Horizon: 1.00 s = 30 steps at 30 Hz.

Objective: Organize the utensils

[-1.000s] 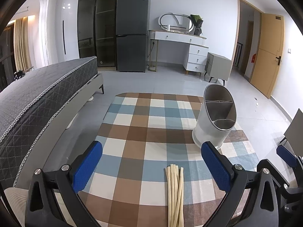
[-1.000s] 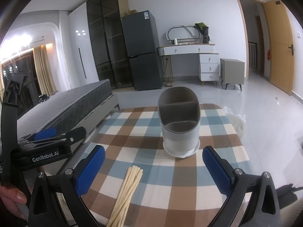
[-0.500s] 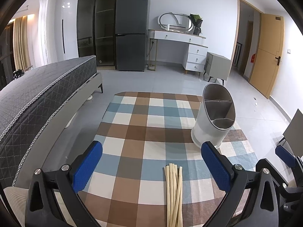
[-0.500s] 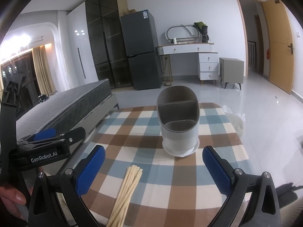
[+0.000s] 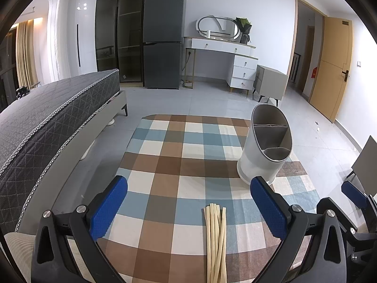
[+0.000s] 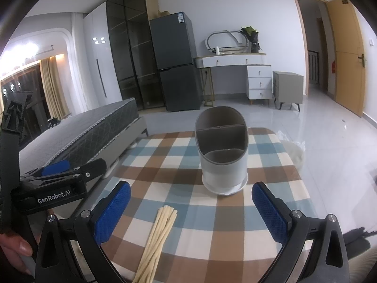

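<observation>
Both grippers, left (image 5: 188, 208) & right (image 6: 191, 208), jaws wide apart, empty, above chopsticks (image 5: 215, 240) nr utensil holder (image 6: 222, 151)

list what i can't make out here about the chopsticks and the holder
- Chopsticks: near ends cut off by the bottom edge in both wrist views; exact count unclear, the sticks overlap.
- Utensil holder: compartment bottoms hidden by its own walls in both views, so any contents cannot be seen.
- Holder's base, left wrist view: partly covered by the left gripper finger.
</observation>
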Tool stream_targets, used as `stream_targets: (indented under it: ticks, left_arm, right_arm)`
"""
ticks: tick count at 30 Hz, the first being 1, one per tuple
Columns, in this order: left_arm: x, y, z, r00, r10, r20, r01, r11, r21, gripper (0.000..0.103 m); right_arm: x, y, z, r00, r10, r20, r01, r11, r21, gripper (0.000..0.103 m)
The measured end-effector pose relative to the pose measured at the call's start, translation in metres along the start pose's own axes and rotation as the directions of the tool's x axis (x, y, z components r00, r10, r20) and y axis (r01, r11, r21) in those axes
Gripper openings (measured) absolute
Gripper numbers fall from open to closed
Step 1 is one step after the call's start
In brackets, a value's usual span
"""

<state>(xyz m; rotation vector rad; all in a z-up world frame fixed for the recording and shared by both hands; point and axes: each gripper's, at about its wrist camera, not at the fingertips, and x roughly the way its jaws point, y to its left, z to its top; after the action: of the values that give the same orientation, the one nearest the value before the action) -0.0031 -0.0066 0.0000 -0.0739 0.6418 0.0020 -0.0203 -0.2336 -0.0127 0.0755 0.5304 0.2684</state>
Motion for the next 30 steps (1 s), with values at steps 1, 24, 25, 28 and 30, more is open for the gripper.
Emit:
stream_targets:
  ticks: [1, 24, 25, 28, 30]
  left_arm:
    - [0.000, 0.000, 0.000, 1.000, -0.001, 0.000, 0.001, 1.000, 0.000, 0.101]
    - [0.019, 0.036, 0.007, 0.996, -0.004, -0.088, -0.003, 0.997, -0.083, 0.101]
    - [0.023, 0.042, 0.008, 0.994, -0.015, -0.111, 0.004, 0.995, -0.099, 0.101]
    - [0.038, 0.060, 0.007, 0.986, -0.012, -0.168, -0.014, 0.988, -0.156, 0.101]
    - [0.046, 0.068, 0.006, 0.979, -0.015, -0.202, -0.025, 0.981, -0.193, 0.101]
  right_arm:
    - [0.000, 0.001, 0.000, 1.000, -0.001, 0.000, 0.001, 1.000, -0.001, 0.103]
    - [0.044, -0.004, -0.006, 0.990, 0.015, -0.139, -0.012, 1.000, 0.024, 0.102]
    - [0.051, -0.004, -0.007, 0.985, 0.029, -0.168, -0.023, 0.999, 0.035, 0.099]
    - [0.086, -0.008, -0.016, 0.948, 0.095, -0.304, -0.068, 0.993, 0.096, 0.091]
    - [0.114, -0.010, -0.025, 0.895, 0.170, -0.412, -0.110, 0.980, 0.165, 0.079]
